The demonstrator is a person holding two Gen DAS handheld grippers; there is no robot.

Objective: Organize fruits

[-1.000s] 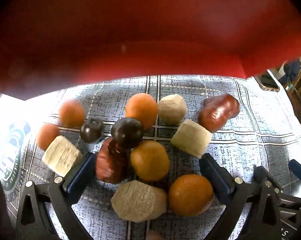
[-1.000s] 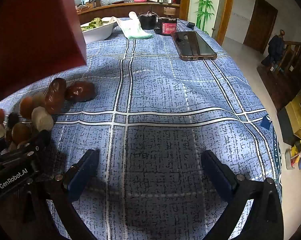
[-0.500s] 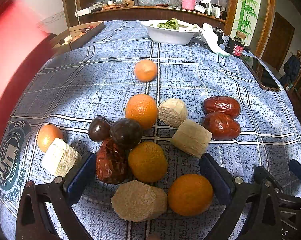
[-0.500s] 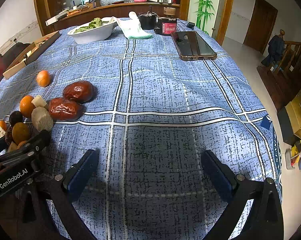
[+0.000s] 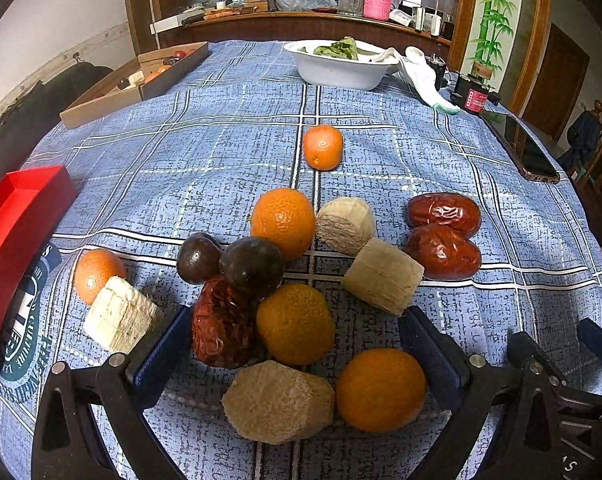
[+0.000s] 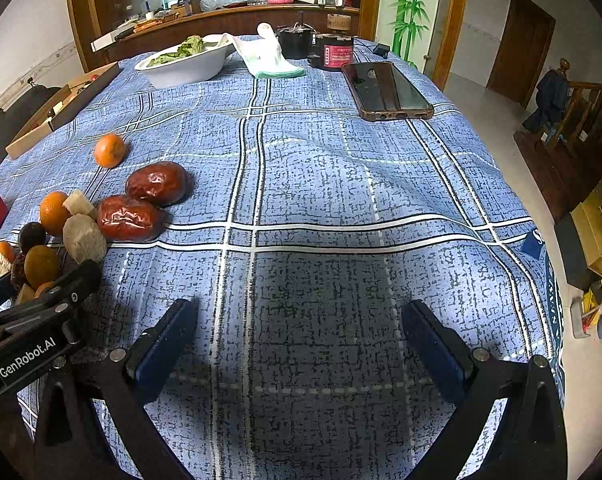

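A heap of fruit lies on the blue checked tablecloth (image 5: 229, 148): several oranges (image 5: 283, 222), two dark round fruits (image 5: 251, 267), red dates (image 5: 444, 251) and pale cut chunks (image 5: 383, 276). One orange (image 5: 323, 147) lies apart, farther back. My left gripper (image 5: 297, 344) is open, its fingers either side of the near fruit: a date (image 5: 221, 322), an orange (image 5: 296, 323), a pale chunk (image 5: 279, 402). My right gripper (image 6: 297, 344) is open and empty over bare cloth, right of the heap (image 6: 81, 220). A red tray (image 5: 9, 224) stands at the left edge.
A white bowl of greens (image 5: 337, 66), a white cloth (image 5: 425, 76) and a dark jar (image 5: 475, 96) stand at the back. A phone (image 6: 389, 92) lies back right. A cardboard box (image 5: 133, 80) sits back left. The table edge drops off on the right.
The red tray, which filled the top of the left view, has swung away to the left edge. The fruit has settled on the cloth; one orange rolled back. Both grippers held still.
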